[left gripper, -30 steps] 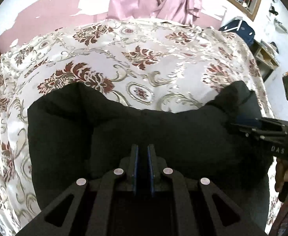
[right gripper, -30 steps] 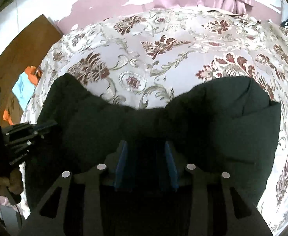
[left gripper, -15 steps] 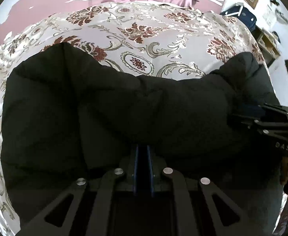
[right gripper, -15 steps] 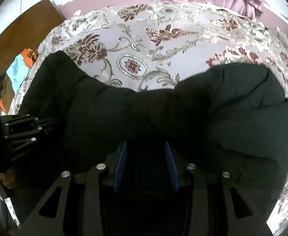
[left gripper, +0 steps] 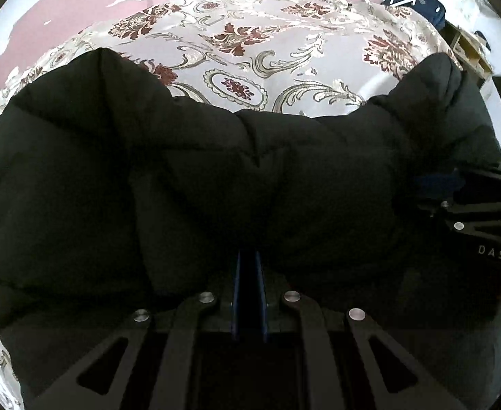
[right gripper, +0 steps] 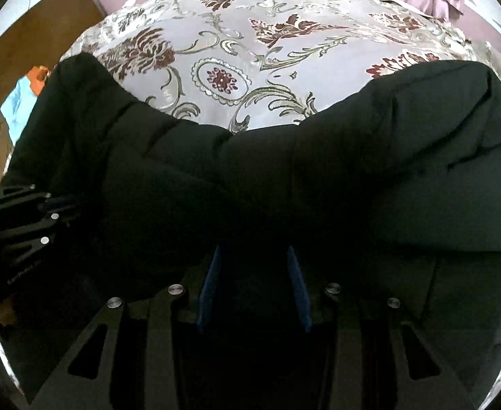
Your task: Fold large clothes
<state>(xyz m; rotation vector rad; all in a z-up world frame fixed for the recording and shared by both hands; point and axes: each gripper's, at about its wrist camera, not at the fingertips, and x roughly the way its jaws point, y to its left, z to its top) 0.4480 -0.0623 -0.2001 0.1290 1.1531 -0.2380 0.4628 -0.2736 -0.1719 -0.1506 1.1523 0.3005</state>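
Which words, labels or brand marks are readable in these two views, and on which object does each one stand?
"DAS": white letters on the black body of the right gripper, seen in the left wrist view; more letters may be cut off.
Faint lettering on the black body of the left gripper, in the right wrist view: too blurred to read.

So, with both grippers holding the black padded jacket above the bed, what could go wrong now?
1. The right gripper pinches a thick bunch of the jacket; the puffy fabric may slip out.
2. The left gripper is shut on a thin edge, so the fold could land uneven on the bedspread.
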